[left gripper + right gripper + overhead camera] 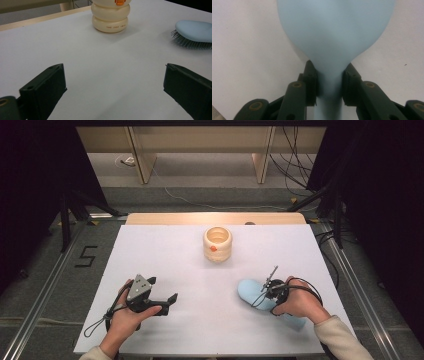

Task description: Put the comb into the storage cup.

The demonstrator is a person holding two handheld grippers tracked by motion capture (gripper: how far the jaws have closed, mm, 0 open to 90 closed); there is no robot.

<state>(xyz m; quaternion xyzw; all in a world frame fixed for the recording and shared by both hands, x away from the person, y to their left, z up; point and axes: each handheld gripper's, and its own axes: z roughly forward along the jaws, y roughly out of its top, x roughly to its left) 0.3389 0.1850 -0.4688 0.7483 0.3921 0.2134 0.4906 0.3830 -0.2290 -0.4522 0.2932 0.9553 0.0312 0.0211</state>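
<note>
The right gripper (329, 82) is clenched on the narrow neck of a pale blue, smooth plastic hairbrush (335, 32), one black jaw pressed to each side where the oval head tapers into the handle. In the high view this right gripper (272, 290) sits at the near right of the white table (165, 255), with the hairbrush (250, 291) lying under it, head pointing left and handle running back beneath the person's right hand (300, 302). From the left gripper view the hairbrush (195, 31) shows a domed, matte back facing up and a fringe of fine dark bristles against the tabletop.

The left gripper (113, 87) is released, its two blocky black jaws spread wide with bare table between them, touching nothing. In the high view the left gripper (162, 297) is held at the near left by the person's left hand (127, 317), a grey three-cornered plate on top.

At the far centre stands a cream, glossy, ribbed round container (217, 244) shaped like stacked rings, open at the top, with a small orange tab on its front. A line of small orange lettering runs round its lowest ring (115, 25), too small to read.
</note>
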